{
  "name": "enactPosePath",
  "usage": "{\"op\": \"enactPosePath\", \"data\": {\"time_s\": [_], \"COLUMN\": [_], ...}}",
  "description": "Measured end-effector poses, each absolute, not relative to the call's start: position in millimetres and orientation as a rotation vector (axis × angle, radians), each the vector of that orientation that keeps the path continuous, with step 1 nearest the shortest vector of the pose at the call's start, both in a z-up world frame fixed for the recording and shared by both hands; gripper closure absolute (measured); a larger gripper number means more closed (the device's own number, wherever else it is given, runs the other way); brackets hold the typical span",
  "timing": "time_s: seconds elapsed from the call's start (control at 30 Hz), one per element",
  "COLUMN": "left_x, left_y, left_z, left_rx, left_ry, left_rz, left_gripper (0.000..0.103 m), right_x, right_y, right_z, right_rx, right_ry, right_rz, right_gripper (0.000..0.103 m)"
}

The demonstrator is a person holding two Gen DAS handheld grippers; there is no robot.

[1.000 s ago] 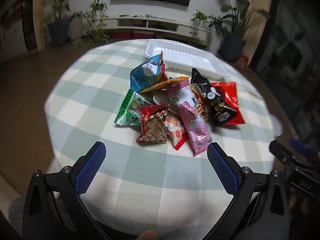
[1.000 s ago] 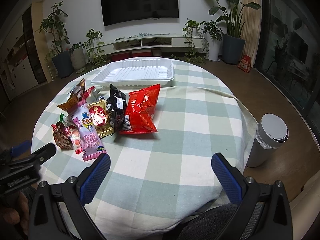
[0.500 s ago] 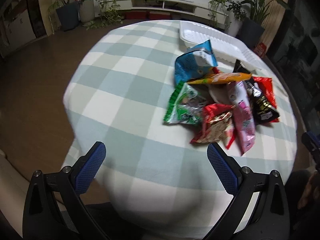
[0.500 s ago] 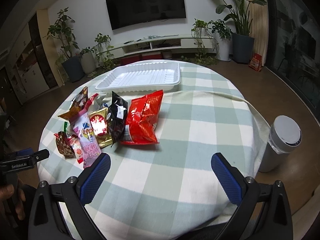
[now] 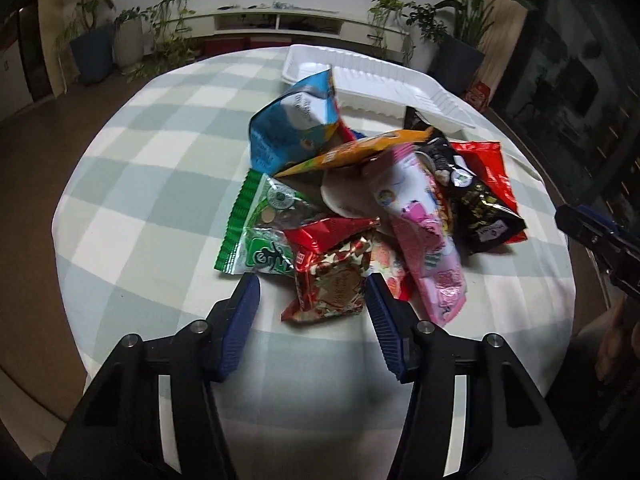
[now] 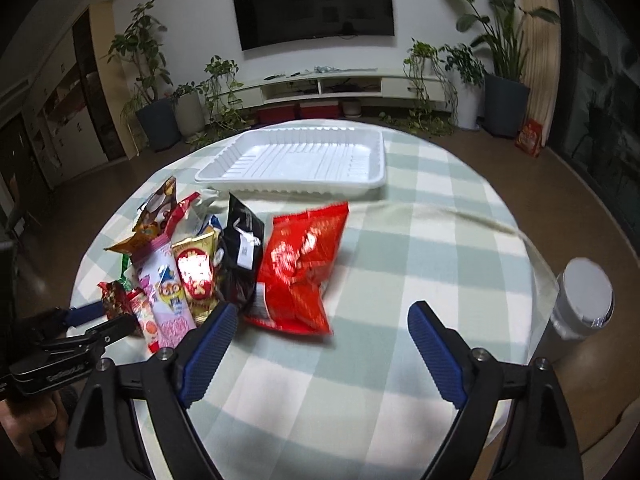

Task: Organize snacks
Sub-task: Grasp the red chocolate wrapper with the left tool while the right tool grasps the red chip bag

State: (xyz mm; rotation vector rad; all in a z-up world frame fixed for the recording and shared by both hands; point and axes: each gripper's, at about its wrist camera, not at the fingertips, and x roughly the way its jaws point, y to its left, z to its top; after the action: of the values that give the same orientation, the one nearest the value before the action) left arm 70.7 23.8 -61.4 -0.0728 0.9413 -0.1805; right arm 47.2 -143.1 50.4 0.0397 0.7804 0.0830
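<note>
Left gripper [image 5: 312,292] closing around red-gold packet [image 5: 334,276], pads not yet pressing. Right gripper [image 6: 320,320] closing, nothing between; red bag [image 6: 300,268] just ahead.

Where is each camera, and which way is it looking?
Left wrist: sits on the left gripper, looking down at the snack pile; its closing jaws flank the small red packet without touching it.
Right wrist: sits on the right gripper, facing the white tray and TV; its jaws are closing on nothing.
Shared: the snacks, the tray, each other's gripper.
</note>
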Motion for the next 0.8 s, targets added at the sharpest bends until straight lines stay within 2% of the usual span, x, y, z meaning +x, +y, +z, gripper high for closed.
{"op": "enactPosePath", "data": {"time_s": [0.13,0.2,0.23,0.27,0.37,0.43,0.53,0.7,0.8], "left_x": [77,80,79,80,76,71,65,60,61], "left_y": [24,26,28,31,37,41,44,47,47], "left_z": [-64,-67,-68,-70,-69,-68,-64,-65,-68], "left_rx": [-0.063,-0.085,-0.101,-0.119,-0.14,-0.145,-0.151,-0.158,-0.169], "left_ry": [0.924,0.925,0.925,0.926,0.918,0.91,0.887,0.879,0.886], "left_rz": [-0.16,-0.177,-0.187,-0.196,-0.206,-0.218,-0.232,-0.261,-0.281], "left_gripper": [0.051,0.058,0.068,0.072,0.073,0.078,0.079,0.08,0.081], "right_x": [57,60,61,62,63,64,65,66,70], "right_y": [-135,-133,-132,-133,-138,-140,-140,-143,-146], "right_z": [52,49,48,46,41,39,37,35,35], "right_rx": [0.015,0.011,0.008,0.006,0.022,0.031,0.03,0.03,0.045], "right_ry": [0.773,0.781,0.784,0.786,0.798,0.803,0.811,0.821,0.833], "right_rz": [0.088,0.097,0.096,0.093,0.081,0.076,0.076,0.07,0.07], "right_gripper": [0.013,0.013,0.013,0.014,0.016,0.017,0.019,0.032,0.032]}}
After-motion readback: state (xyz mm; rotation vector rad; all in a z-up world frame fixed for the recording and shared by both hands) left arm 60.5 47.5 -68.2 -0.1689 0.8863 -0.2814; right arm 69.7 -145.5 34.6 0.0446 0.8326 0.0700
